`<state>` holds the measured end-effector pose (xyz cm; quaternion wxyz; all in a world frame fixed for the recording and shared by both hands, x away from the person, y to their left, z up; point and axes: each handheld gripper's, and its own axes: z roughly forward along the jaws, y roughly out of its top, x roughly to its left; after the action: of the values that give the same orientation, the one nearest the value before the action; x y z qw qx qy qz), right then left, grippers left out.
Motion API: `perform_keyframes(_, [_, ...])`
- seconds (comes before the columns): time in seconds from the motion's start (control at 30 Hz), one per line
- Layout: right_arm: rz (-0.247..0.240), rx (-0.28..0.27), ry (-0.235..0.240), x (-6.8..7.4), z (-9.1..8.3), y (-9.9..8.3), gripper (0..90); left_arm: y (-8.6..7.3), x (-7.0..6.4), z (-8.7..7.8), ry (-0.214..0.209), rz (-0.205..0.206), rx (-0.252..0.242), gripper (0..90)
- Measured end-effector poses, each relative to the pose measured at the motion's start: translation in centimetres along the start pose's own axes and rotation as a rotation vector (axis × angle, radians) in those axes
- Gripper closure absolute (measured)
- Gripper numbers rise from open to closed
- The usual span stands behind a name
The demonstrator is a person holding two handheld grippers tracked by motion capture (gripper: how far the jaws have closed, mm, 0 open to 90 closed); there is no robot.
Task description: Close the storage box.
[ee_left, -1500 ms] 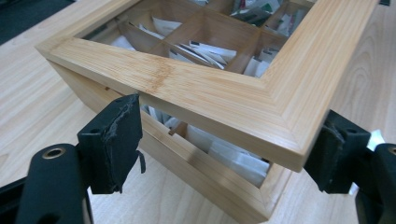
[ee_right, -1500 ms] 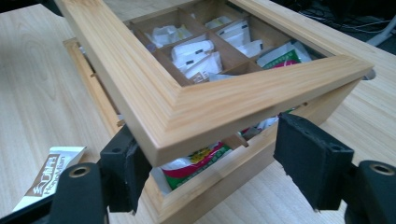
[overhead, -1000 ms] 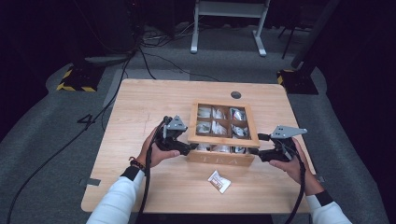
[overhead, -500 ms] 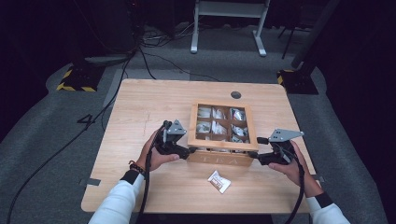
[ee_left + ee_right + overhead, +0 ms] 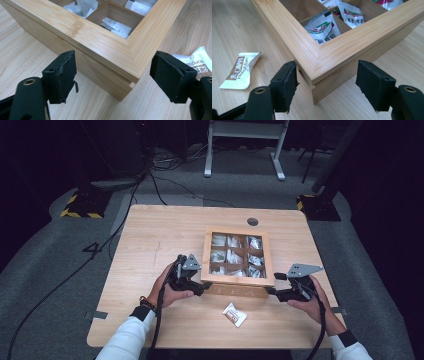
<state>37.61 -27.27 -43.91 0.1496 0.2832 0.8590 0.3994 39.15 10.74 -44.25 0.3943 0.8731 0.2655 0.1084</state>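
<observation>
Bamboo box [image 5: 237,285] sits right of centre on the bench [image 5: 150,240], its framed lid closed over a grid of compartments that hold small sachets [image 5: 230,256]. At the box's near-left corner, about 8 o'clock from its middle, the left hand-held gripper [image 5: 200,289] has its jaws spread wide, one to each side of the corner; in the left gripper view the corner [image 5: 130,80] stands between the two black pads [image 5: 63,75] with a gap on both sides, so nothing is clamped. At the near-right corner, about 4 o'clock, the right hand-held gripper [image 5: 272,291] stands the same way: jaws apart, straddling the corner. In the right gripper view its left pad [image 5: 287,85] lies just beside the box wall, perhaps touching it, while the other pad is clear of the wood. One loose sachet [image 5: 234,314] lies flat on the bench at 6 o'clock from the box, just in front of its near wall, between the two hands.
</observation>
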Motion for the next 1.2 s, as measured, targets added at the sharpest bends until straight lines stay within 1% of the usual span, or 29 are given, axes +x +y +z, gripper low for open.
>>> perform_keyframes(0.03, [-0.005, -0.009, -0.002, 0.3, -0.1, 0.0, 35.4, -0.1, -0.2, -0.1, -0.005, 0.001, -0.009, 23.8])
perform_keyframes(0.07, [-0.006, -0.023, 0.000, 0.4, -0.2, 0.0, 34.4, -0.1, -0.4, -0.3, -0.004, 0.007, -0.020, 25.0])
perform_keyframes(0.1, [-0.004, -0.037, -0.001, 0.6, -0.5, 0.0, 35.3, -0.1, -0.6, -0.4, -0.001, 0.010, -0.023, 23.6])
perform_keyframes(0.17, [-0.001, -0.051, 0.012, 0.8, -0.8, 0.1, 35.4, -0.2, -0.9, -0.5, 0.010, 0.019, -0.020, 23.6])
perform_keyframes(0.2, [0.005, -0.057, 0.020, 0.8, -0.8, 0.0, 34.9, -0.2, -1.0, -0.5, 0.009, 0.020, -0.017, 23.5])
perform_keyframes(0.3, [-0.001, -0.053, 0.018, 1.1, -0.9, -0.1, 34.6, -0.4, -1.4, -0.5, 0.013, 0.038, 0.002, 23.4])
perform_keyframes(0.37, [-0.014, -0.052, 0.024, 1.2, -1.1, -0.1, 35.1, -0.5, -1.7, -0.4, 0.016, 0.056, 0.022, 22.6])
perform_keyframes(0.47, [-0.039, -0.053, 0.029, 1.5, -1.3, -0.1, 35.8, -0.7, -2.0, -0.4, 0.019, 0.070, 0.036, 21.9])
perform_keyframes(0.53, [-0.055, -0.044, 0.016, 1.7, -1.3, -0.1, 35.5, -0.7, -2.0, -0.3, 0.004, 0.067, 0.045, 22.2])
perform_keyframes(0.6, [-0.047, -0.045, 0.009, 1.8, -1.3, -0.1, 35.6, -0.8, -2.1, -0.2, 0.005, 0.071, 0.042, 22.8])
perform_keyframes(0.7, [-0.050, -0.031, -0.001, 1.9, -1.3, -0.1, 36.3, -0.8, -1.9, -0.3, -0.003, 0.057, 0.039, 23.1])
perform_keyframes(0.77, [-0.047, -0.030, 0.004, 1.8, -1.3, 0.0, 36.7, -0.7, -1.8, -0.4, 0.008, 0.048, 0.031, 23.4])
perform_keyframes(0.83, [-0.035, -0.039, 0.015, 1.7, -1.3, 0.0, 36.0, -0.7, -1.8, -0.6, 0.019, 0.050, 0.023, 22.8])
perform_keyframes(0.87, [-0.037, -0.039, 0.014, 1.7, -1.4, 0.0, 34.9, -0.7, -1.8, -0.7, 0.023, 0.054, 0.023, 22.8])
perform_keyframes(0.93, [-0.048, -0.041, 0.002, 1.6, -1.5, 0.1, 33.7, -0.7, -1.8, -0.9, 0.035, 0.056, 0.027, 22.3])
perform_keyframes(1.0, [-0.044, -0.049, -0.003, 1.5, -1.7, 0.3, 33.0, -0.7, -1.7, -1.2, 0.042, 0.051, 0.025, 21.4])
perform_keyframes(1.07, [-0.055, -0.051, -0.008, 1.4, -1.9, 0.5, 31.9, -0.8, -1.5, -1.6, 0.052, 0.049, 0.022, 21.3])
perform_keyframes(1.13, [-0.074, -0.041, -0.012, 1.4, -2.1, 0.6, 30.7, -0.8, -1.3, -1.9, 0.065, 0.050, 0.024, 20.7])
perform_keyframes(1.2, [-0.087, -0.035, -0.021, 1.3, -2.2, 0.7, 30.1, -1.0, -1.1, -2.3, 0.077, 0.043, 0.026, 18.7])
